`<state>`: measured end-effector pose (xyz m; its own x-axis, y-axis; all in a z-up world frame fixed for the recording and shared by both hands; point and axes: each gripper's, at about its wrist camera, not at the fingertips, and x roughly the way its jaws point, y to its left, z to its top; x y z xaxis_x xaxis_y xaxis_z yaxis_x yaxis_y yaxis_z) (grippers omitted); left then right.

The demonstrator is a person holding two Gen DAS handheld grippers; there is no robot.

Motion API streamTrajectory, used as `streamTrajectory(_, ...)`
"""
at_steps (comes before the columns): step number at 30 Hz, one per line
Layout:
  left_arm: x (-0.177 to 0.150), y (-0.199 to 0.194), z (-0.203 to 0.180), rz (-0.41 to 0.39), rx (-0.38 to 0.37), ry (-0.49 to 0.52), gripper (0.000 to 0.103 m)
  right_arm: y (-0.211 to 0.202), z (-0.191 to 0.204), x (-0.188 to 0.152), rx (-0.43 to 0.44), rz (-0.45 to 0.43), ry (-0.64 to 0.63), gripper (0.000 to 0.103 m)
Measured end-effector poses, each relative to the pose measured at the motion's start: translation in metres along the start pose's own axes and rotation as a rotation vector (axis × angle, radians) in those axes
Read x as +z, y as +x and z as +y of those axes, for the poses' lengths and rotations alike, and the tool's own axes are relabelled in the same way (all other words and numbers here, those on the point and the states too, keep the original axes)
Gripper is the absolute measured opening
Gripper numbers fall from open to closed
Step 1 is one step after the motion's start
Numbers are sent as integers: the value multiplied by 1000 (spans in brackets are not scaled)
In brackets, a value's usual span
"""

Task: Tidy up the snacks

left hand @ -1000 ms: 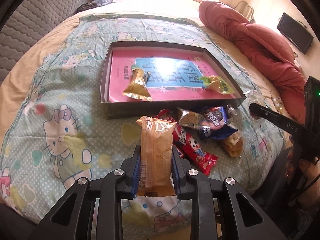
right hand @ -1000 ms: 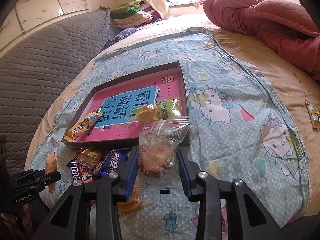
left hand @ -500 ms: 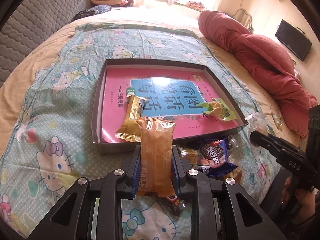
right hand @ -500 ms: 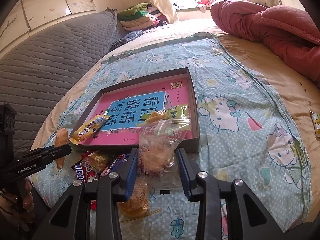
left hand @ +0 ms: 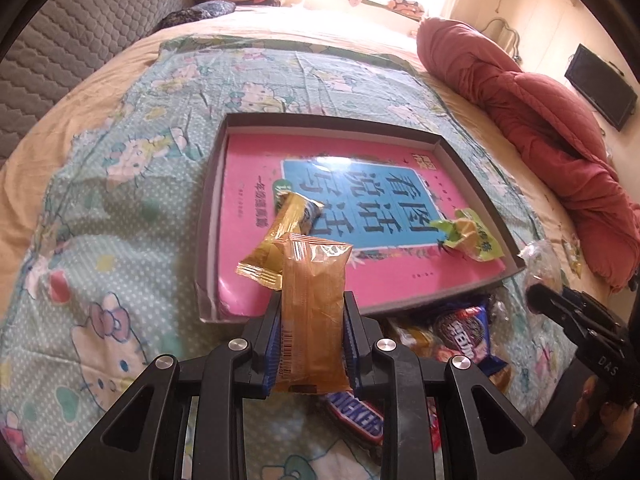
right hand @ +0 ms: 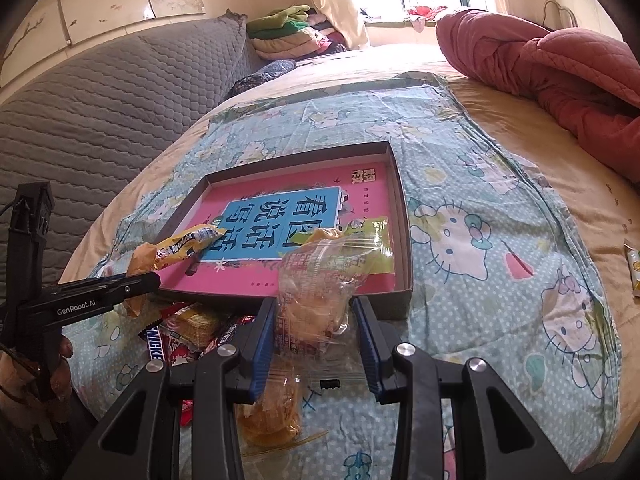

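Note:
My left gripper (left hand: 312, 312) is shut on an orange snack packet (left hand: 314, 312), held upright over the near edge of the dark tray (left hand: 208, 216). The tray has a pink book-cover base and holds a gold bar (left hand: 280, 240) and a green packet (left hand: 470, 238). My right gripper (right hand: 314, 312) is shut on a clear bag of pastries (right hand: 316, 296), just in front of the tray's near wall (right hand: 400, 300). In the right wrist view the left gripper (right hand: 100, 300) shows at the left, by the tray's near corner. A pile of loose snacks (left hand: 452, 332) lies in front of the tray.
The tray sits on a Hello Kitty sheet (right hand: 480, 240) on a bed. A red quilt (left hand: 540, 128) lies at the right, a grey quilted headboard (right hand: 100, 112) at the left. A Snickers bar (left hand: 356, 416) and another pastry bag (right hand: 272, 408) lie under the grippers. A small packet (right hand: 634, 272) lies far right.
Both grippers have moved forward toward the tray with their snacks. The orange packet now hangs over the tray's near edge, and the pastry bag is closer to the tray's front wall.

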<state>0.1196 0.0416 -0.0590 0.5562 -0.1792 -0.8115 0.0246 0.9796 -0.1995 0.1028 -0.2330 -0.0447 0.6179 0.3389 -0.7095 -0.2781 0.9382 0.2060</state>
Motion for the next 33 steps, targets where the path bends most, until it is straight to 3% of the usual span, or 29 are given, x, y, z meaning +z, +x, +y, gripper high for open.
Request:
streamTrajectory(21,20,2,5,-49,-13,-8,27,10,-6,22,-1,-54,-2,39)
streamTrajectory(33,24,-2,-2,-39,-66,-22,27,17,-9,33,9,-69,1,39)
